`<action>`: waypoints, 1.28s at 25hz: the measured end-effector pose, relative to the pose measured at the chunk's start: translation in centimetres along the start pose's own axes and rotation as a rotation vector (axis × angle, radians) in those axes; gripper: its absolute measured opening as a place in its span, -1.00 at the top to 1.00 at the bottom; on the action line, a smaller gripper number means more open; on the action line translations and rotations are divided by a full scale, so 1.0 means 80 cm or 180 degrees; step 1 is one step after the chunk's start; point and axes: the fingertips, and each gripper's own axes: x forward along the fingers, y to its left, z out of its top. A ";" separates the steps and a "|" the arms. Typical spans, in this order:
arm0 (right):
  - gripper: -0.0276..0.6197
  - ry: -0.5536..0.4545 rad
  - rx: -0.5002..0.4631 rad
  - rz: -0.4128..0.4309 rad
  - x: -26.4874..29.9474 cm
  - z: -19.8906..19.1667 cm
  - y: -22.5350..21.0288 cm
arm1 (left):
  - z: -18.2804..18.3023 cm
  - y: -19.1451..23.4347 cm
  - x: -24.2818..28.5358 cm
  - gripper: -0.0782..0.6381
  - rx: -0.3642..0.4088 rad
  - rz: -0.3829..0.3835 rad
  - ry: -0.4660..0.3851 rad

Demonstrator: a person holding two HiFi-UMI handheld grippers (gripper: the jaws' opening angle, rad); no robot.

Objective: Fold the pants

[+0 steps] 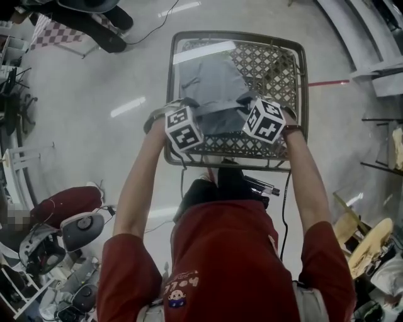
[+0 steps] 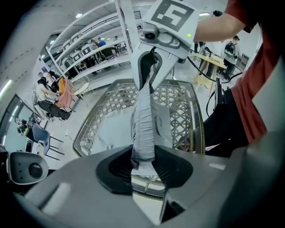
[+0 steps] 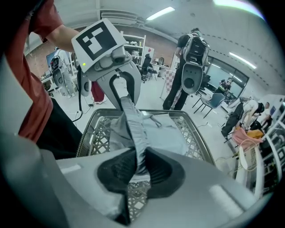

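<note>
Though head view hides jaws | left gripper [image 2: 143, 156], right gripper [image 3: 139, 164] pinch pants [image 1: 211, 85]

Glossy grey floor [image 1: 94, 82]; white shelving [image 2: 89, 49]; ceiling striplights [image 3: 160, 13].

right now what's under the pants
The pants lie on a lattice-top table, whose bare lattice shows beside them and along the near edge. The part right beneath the cloth is covered, so anything lying there cannot be seen.
</note>
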 end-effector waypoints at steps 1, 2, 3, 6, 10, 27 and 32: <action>0.76 -0.0004 -0.0026 0.0023 0.001 0.002 -0.008 | 0.000 0.009 0.001 0.43 -0.0020 -0.0002 0.0027; 0.76 -0.0002 -0.0050 0.0049 0.004 0.004 -0.016 | 0.000 0.017 0.002 0.43 -0.0040 -0.0007 0.0056; 0.76 0.0008 -0.0070 0.0074 0.007 0.004 -0.023 | 0.001 0.024 0.005 0.43 -0.0059 -0.0015 0.0077; 0.76 0.0052 -0.0084 0.0136 0.023 0.001 -0.044 | 0.001 0.043 0.018 0.43 -0.0102 -0.0049 0.0099; 0.76 0.0091 -0.0058 0.0182 0.050 0.002 -0.076 | -0.009 0.074 0.042 0.43 -0.0097 -0.0090 0.0123; 0.76 0.0382 0.0329 0.0326 0.158 -0.018 -0.154 | -0.043 0.165 0.138 0.41 -0.0136 -0.0330 0.0050; 0.69 0.0342 0.0467 0.0228 0.176 -0.032 -0.165 | -0.046 0.181 0.158 0.34 -0.0073 -0.0064 -0.0018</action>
